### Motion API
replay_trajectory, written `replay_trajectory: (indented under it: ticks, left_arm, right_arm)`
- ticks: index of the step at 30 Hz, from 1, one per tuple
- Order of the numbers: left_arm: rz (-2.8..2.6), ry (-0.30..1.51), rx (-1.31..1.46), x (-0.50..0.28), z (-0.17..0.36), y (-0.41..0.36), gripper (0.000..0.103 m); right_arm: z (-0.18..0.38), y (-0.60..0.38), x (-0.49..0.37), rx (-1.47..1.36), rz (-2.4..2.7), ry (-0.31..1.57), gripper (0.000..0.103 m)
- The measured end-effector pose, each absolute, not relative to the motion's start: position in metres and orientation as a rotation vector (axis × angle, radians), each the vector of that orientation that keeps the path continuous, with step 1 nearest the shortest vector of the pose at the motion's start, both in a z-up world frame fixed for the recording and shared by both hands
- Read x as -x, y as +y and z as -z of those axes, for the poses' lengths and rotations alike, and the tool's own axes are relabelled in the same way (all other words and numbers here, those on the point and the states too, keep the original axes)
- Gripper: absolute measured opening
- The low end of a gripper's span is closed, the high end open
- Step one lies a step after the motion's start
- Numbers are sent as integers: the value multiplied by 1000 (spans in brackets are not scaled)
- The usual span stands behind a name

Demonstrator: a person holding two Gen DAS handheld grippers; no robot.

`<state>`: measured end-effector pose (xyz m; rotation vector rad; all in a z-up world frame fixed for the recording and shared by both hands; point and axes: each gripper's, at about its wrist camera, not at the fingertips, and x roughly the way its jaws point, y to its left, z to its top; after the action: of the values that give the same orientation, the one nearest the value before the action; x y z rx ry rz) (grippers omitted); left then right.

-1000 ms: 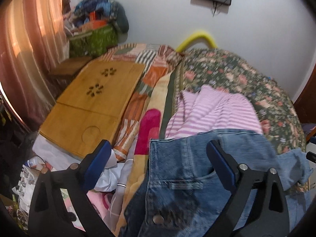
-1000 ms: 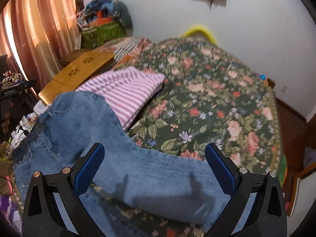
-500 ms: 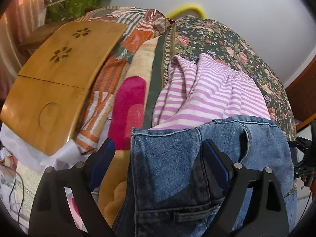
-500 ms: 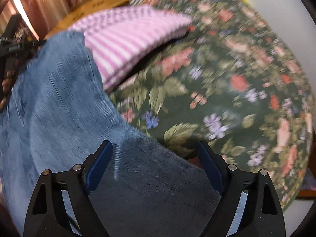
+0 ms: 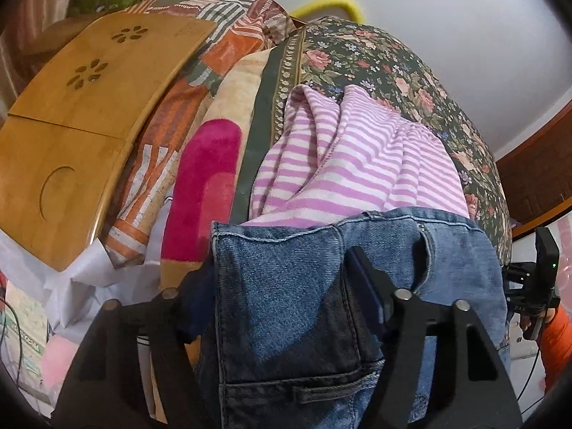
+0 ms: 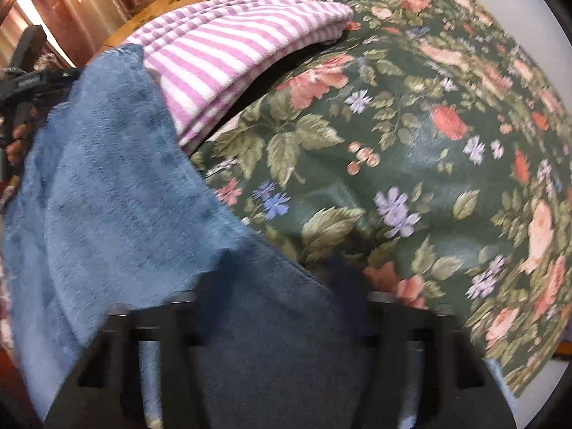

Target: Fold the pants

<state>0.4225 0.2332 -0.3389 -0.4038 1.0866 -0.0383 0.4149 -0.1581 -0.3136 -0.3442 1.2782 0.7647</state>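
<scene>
Blue jeans lie on a floral bedspread, their waistband toward a folded pink-striped cloth. My left gripper points down over the waistband corner. Its jaws are closing, with flat denim between them and one pad beside the left edge. In the blurred right wrist view the jeans leg runs up to the left. My right gripper is closing on a dark hump of denim bunched between its fingers. The gripping ends of both pairs of fingers are partly hidden by cloth.
A wooden lap desk and a magenta-and-cream blanket lie left of the jeans. The striped cloth sits just beyond them. Open floral bedspread stretches to the right. A hand in an orange sleeve holds the other gripper at the right edge.
Both grippers have dropped and tilted down onto the jeans. Both pairs of jaws have narrowed from wide open, the left around the waistband corner and the right around the leg.
</scene>
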Motion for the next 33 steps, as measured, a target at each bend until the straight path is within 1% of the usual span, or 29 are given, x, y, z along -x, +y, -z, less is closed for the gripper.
replay_trajectory:
  ticks: [1,2,3,5,6,9,17,23,24,28,33]
  left_arm:
    - [46,1086,405,-422,337,232,53]
    - [60,1085,402,-421,333,229,48]
    - [67,1082,397,-420,331,226,40]
    - [62,1073,361,-418,325,220,36]
    - [62,1068,338,-416,322,216,32]
    - [51,1042,320,-410,311,211,25]
    - [67,977,272,-391,273,203,22]
    - [87,919,258,-359,234,192,19]
    - [81,911,251,-353,229,190,2]
    - [102,883,281,-321,207,189,2]
    - [103,881,290,-292,200,184,2]
  right_arm:
    - [314,-160,-411,330,-778,1297,19]
    - [314,-161,-409,330,-781,1293,17]
    - [314,-162,-409,334,-785,1290,16]
    - [313,-163,-407,323,-787,1284,13]
    - [314,-163,-405,314,-788,1283,12]
    - [309,-164,-398,289,-788,1268,9]
    - [265,-188,-384,198,-757,1166,8]
    - [224,-190,-361,168,-733,1063,8]
    - [218,-192,-356,166,-732,1053,8]
    - [202,-191,-339,163,-735,1023,8]
    - [188,-191,-305,160,-752,989,8]
